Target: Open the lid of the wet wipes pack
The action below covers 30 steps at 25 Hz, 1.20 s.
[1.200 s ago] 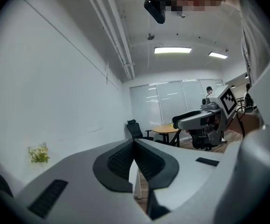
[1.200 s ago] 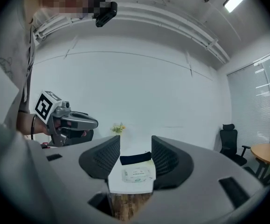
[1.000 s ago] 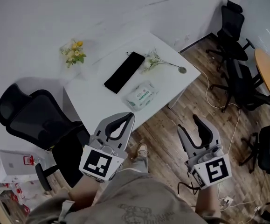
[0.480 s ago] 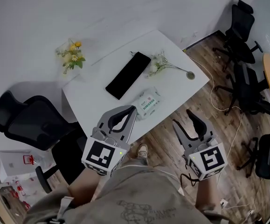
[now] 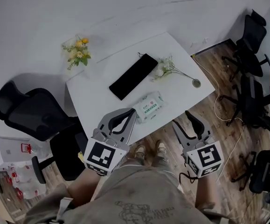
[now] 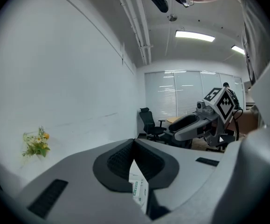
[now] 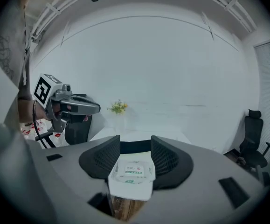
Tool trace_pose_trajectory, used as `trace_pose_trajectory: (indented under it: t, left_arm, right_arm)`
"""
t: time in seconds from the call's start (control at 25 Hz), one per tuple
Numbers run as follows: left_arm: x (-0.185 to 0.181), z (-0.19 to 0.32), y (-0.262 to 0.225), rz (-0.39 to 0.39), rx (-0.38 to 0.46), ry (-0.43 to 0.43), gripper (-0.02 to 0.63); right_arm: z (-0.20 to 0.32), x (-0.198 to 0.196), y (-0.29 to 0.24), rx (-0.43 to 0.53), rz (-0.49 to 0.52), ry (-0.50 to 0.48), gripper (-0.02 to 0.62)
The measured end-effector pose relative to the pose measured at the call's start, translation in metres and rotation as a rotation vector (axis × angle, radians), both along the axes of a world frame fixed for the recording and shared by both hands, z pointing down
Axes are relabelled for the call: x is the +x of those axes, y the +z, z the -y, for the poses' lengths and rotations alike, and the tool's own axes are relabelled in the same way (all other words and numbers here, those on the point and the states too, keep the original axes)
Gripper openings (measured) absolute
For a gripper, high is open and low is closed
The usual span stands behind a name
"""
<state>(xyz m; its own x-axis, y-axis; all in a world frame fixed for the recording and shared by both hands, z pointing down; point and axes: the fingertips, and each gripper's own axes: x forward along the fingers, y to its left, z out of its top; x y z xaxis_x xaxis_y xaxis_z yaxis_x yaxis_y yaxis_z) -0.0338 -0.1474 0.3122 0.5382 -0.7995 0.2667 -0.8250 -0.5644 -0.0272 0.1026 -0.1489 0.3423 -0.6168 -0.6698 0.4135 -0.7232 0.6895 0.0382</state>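
The wet wipes pack (image 5: 149, 106) is white with a green label and lies flat near the front edge of the white table (image 5: 97, 97), lid shut. My left gripper (image 5: 129, 114) is shut and empty, its tips just short of the pack's left end. My right gripper (image 5: 190, 116) is open and empty, hovering over the floor to the right of the pack. In the right gripper view the pack (image 7: 132, 171) shows between the spread jaws of the right gripper (image 7: 135, 146), some way beyond them. In the left gripper view a sliver of the pack (image 6: 138, 190) shows below the closed tips of the left gripper (image 6: 134, 146).
A long black flat case (image 5: 134, 76) lies mid-table behind the pack. A flower sprig (image 5: 172, 68) rests at the right, a yellow bouquet (image 5: 79, 52) at the far left corner. Black office chairs stand left (image 5: 32, 118) and right (image 5: 251, 78). My shoes (image 5: 148, 150) are by the table edge.
I have stepped closer to the table, so both grippers now sit nearer the pack. The left stays shut and the right stays open.
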Motion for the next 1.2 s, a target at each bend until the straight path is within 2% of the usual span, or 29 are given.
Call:
trace_pose_trajectory:
  t: [0.28, 0.4, 0.52, 0.84, 0.96, 1.08, 1.2]
  left_arm:
    - [-0.001, 0.005, 0.005, 0.031, -0.016, -0.129, 0.017]
    - [-0.002, 0.01, 0.011, 0.001, -0.029, -0.19, 0.017]
    - [-0.004, 0.016, 0.024, -0.044, -0.067, -0.252, 0.017]
    - [-0.008, 0.026, 0.083, 0.002, -0.18, -0.374, 0.017]
    - [-0.008, 0.029, 0.105, 0.007, -0.221, -0.399, 0.017]
    - [-0.008, 0.03, 0.125, 0.026, -0.258, -0.407, 0.017]
    - [-0.008, 0.031, 0.149, 0.038, -0.299, -0.411, 0.017]
  right_arm:
    - [0.026, -0.008, 0.021, -0.014, -0.08, -0.156, 0.209]
    - [0.037, -0.018, 0.036, -0.039, -0.095, -0.242, 0.209]
    - [0.044, -0.027, 0.057, -0.063, -0.119, -0.319, 0.209]
    - [0.056, -0.047, 0.125, -0.056, -0.269, -0.507, 0.215]
    - [0.059, -0.052, 0.149, -0.021, -0.348, -0.569, 0.215]
    - [0.061, -0.057, 0.174, 0.055, -0.463, -0.632, 0.215]
    - [0.062, -0.062, 0.196, 0.102, -0.526, -0.677, 0.215]
